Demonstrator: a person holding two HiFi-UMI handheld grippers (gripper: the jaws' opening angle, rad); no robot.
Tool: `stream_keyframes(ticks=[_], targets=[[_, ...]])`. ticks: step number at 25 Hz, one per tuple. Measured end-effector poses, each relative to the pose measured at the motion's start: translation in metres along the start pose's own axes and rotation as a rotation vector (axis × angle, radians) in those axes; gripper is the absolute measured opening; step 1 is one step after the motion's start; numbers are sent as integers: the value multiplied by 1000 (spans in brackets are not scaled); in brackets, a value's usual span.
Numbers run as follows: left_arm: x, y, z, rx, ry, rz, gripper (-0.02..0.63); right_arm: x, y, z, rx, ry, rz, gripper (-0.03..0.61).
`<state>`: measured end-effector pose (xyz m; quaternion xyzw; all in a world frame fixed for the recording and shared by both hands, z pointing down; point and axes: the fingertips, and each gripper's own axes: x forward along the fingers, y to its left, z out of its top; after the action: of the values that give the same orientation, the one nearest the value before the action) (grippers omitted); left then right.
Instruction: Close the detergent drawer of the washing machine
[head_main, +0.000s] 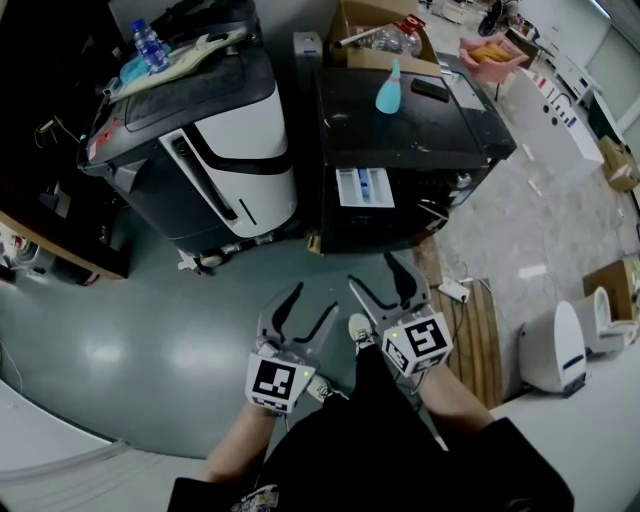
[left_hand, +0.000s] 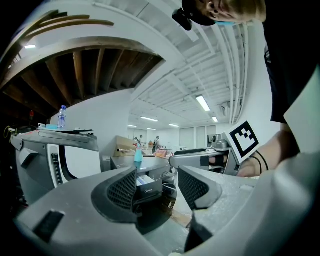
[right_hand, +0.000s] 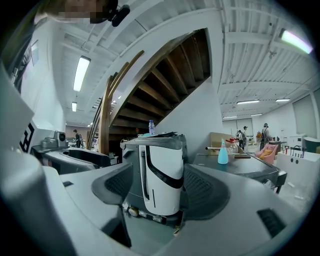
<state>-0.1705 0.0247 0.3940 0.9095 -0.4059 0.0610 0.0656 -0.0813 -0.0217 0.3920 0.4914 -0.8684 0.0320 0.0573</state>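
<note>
White-grey unit (head_main: 240, 150) at left, L gripper (head_main: 312, 303) and R gripper (head_main: 371, 269) both released, jaws wide, nothing gripped, R gripper view frames only that unit, black washing machine (head_main: 400, 150) centre, detergent drawer (head_main: 365, 187) out at its front, left side, white w/ blue insert, top seen in head view only.

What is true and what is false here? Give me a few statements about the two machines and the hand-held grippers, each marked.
1. The left gripper and the right gripper both have their jaws apart, with nothing held. True.
2. The detergent drawer of the black washing machine is shut. False: it sticks out of the front.
3. A teal bottle stands on the black washing machine. True.
4. The water bottle stands beside the teal bottle. False: it is on the white and grey machine.
5. The right gripper touches the detergent drawer. False: it is well short of it.
</note>
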Motion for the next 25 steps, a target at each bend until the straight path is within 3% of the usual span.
stream_keyframes(ticks=[10,25], targets=[[60,3,-17,-13,55,16,244,23,-61,-24,36,44,-9,324],[163,3,-56,-75,126,-16,244,60,-165,-95,99,177,-79,313]])
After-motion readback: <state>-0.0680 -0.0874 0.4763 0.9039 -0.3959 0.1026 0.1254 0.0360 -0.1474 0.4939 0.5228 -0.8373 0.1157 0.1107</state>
